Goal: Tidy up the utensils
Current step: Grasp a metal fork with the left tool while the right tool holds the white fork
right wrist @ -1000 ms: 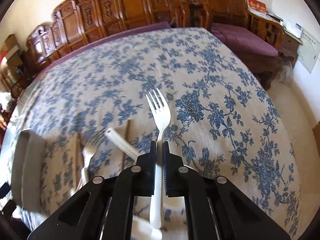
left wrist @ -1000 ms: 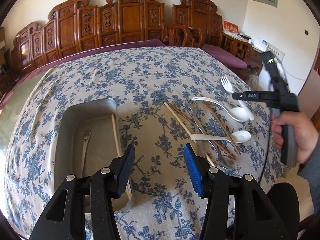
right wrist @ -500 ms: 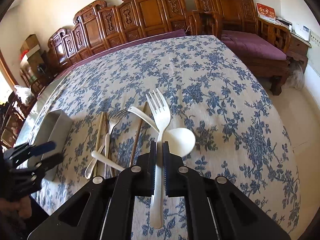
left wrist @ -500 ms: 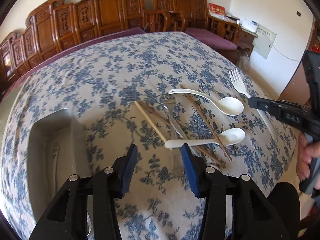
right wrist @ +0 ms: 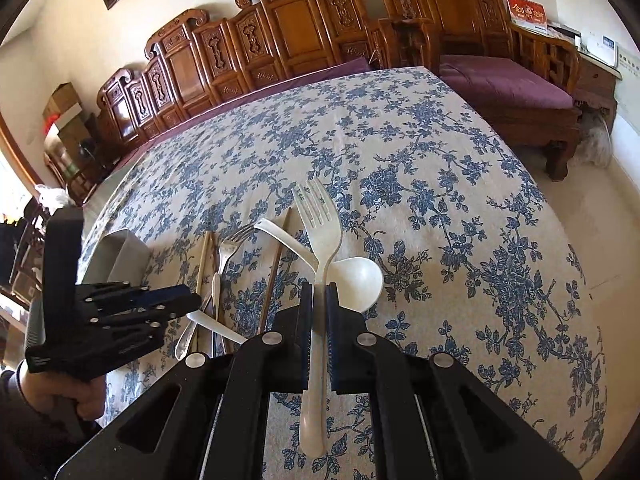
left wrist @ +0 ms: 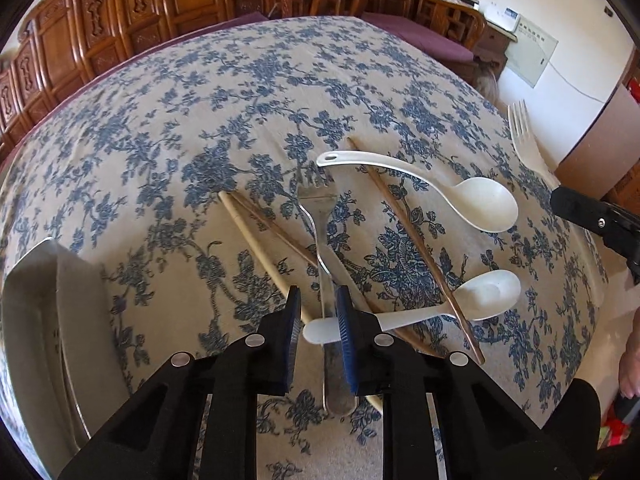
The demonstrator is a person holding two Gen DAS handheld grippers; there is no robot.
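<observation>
My left gripper [left wrist: 318, 312] is open with its jaws on either side of the handle of a metal fork [left wrist: 316, 216] lying on the floral tablecloth; they do not visibly touch it. Beside the fork lie wooden chopsticks [left wrist: 256, 236], a large white spoon [left wrist: 480, 204] and a small white spoon [left wrist: 484, 292]. My right gripper [right wrist: 319, 300] is shut on a white plastic fork [right wrist: 320, 224], held above the table near the large white spoon [right wrist: 356, 276]. The white fork also shows in the left wrist view [left wrist: 524, 140].
A metal tray [left wrist: 36, 308] sits at the left of the table; it also shows in the right wrist view [right wrist: 120, 252]. Carved wooden chairs [right wrist: 280, 40] line the far side. The table edge drops off to the floor at right [right wrist: 580, 220].
My left gripper moved right from above the tray to the utensil pile, lowered and narrowed around the metal fork's handle. My right gripper lifted the white fork and pulled back a little.
</observation>
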